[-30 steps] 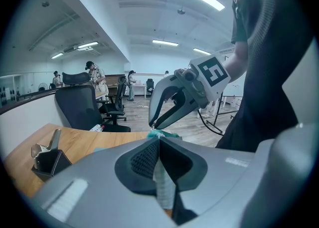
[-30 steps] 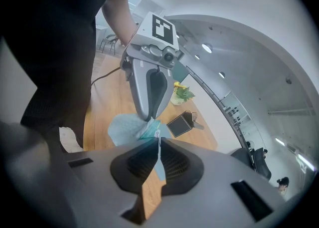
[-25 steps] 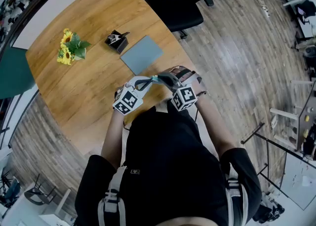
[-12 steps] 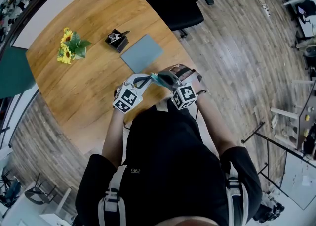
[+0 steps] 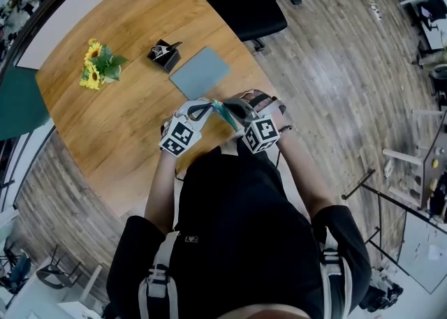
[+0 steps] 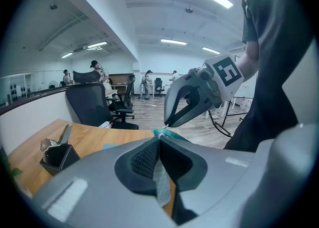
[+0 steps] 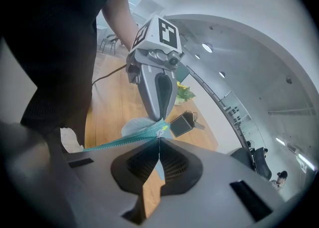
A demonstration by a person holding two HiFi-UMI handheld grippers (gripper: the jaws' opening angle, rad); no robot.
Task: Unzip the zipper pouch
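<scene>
Zipper pouch (image 5: 225,114) is up off the bench (image 5: 133,38), strung between both tools on the person's side of the grey mat (image 5: 200,73), and that mat is our marker for everything else. The wooden bench spreads out under the mat in all directions. Beyond the mat, off the bench's far edge, stands a black office chair (image 5: 244,10). Nearer than the mat come the two tools, tip to tip. The left hand-held gripper (image 6: 158,139) has its jaws pressed together on a pale strip of the pouch's fabric, which hangs down between the pads. The right hand-held gripper (image 7: 159,140) has its jaws closed as well, pinching the pouch at its teal zipper tape (image 7: 124,142), which runs off taut to the side. Well to the left of the mat lies a bunch of sunflowers (image 5: 94,66). Just beside the mat's far left corner sits a small black box (image 5: 164,56) with something silvery in it. Smallest of all, a little silver slider (image 7: 161,132) shows right at the right jaws' tips; whether the pads grip the slider itself I cannot tell.
</scene>
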